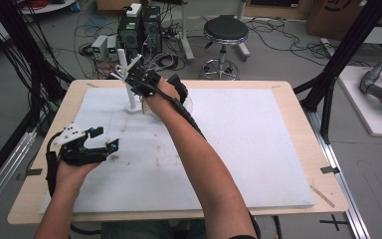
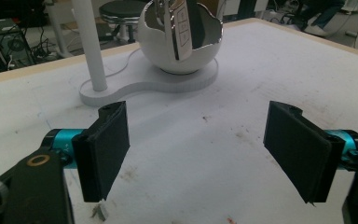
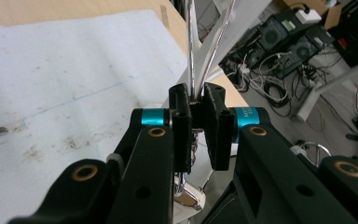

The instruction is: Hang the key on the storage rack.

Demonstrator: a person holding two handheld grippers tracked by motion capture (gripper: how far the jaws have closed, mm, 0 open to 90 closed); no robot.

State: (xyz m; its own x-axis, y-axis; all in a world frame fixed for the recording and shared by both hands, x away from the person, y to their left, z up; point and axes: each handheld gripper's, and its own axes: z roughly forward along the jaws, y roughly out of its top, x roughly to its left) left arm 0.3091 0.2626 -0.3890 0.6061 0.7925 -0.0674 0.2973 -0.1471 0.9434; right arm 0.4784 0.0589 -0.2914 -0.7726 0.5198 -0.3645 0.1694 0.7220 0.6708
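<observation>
White mat [image 1: 238,149] covers most of the wooden desk [image 1: 298,99], and near its far edge sits a white stand [image 2: 149,84] with a slim upright post [image 2: 89,42] and a round bowl [image 2: 168,51] on a flat base. From the left claw view you can see a car key fob [image 2: 182,28] hanging down into the bowl's opening, shiny chrome edge and little buttons on it. The right claw [image 3: 198,123] is clenched tight on a metal key ring [image 3: 200,51]; the silver wire loops run up out of the pinch between the pads, and something chrome dangles below the jaws, though it's too blurry to make out properly. In the high view that right claw [image 1: 142,74] is up over the stand, arm stretched across the mat. The left claw [image 2: 198,149] is released, pads spread wide with nothing between them, just bare scuffed mat. In the high view the left claw [image 1: 102,144] sits low at the near-left part of the mat, well apart from the stand and pointing toward it.
</observation>
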